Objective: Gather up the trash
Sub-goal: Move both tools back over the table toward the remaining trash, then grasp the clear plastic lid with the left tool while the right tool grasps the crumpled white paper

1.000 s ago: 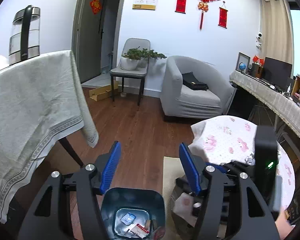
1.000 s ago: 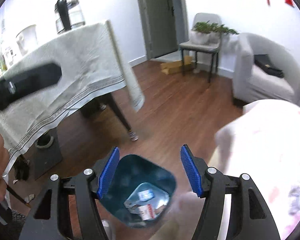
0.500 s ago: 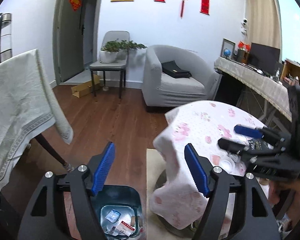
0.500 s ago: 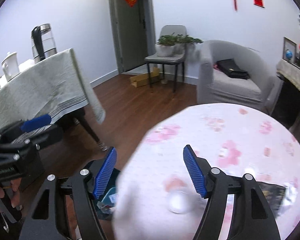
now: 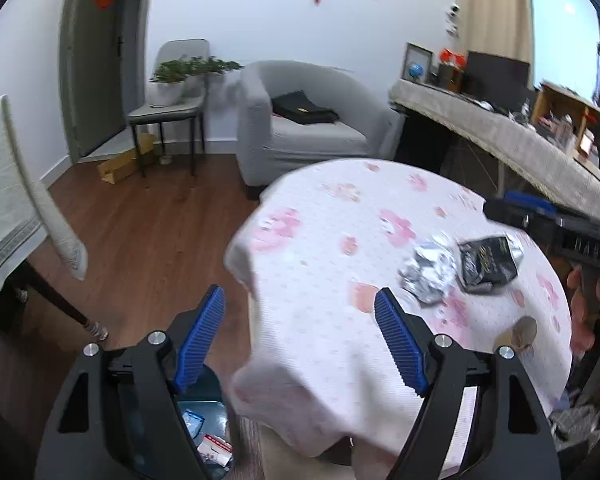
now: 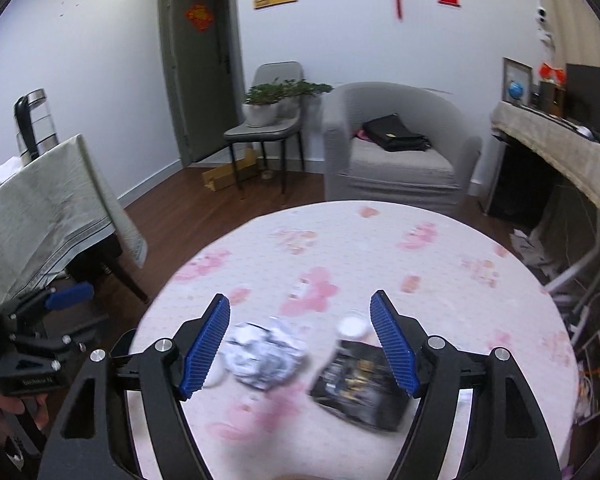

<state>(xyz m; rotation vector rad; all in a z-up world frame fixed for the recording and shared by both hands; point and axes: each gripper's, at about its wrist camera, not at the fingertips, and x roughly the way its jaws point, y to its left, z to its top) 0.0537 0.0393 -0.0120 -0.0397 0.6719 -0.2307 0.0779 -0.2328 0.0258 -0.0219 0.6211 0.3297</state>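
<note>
Both your grippers, left (image 5: 300, 338) and right (image 6: 300, 344), have just been opening, empty; foil (image 6: 266, 354) and wrapper (image 6: 360, 392) lie close, so you may snag both.

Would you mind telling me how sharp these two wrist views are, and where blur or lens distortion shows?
Left wrist view: the tongs are crisp, the tablecloth's near edge smears, and fisheye bends the door frame. Right wrist view: the crumpled foil and black wrapper are motion-blurred, while the armchair beyond stays fairly sharp.
</note>
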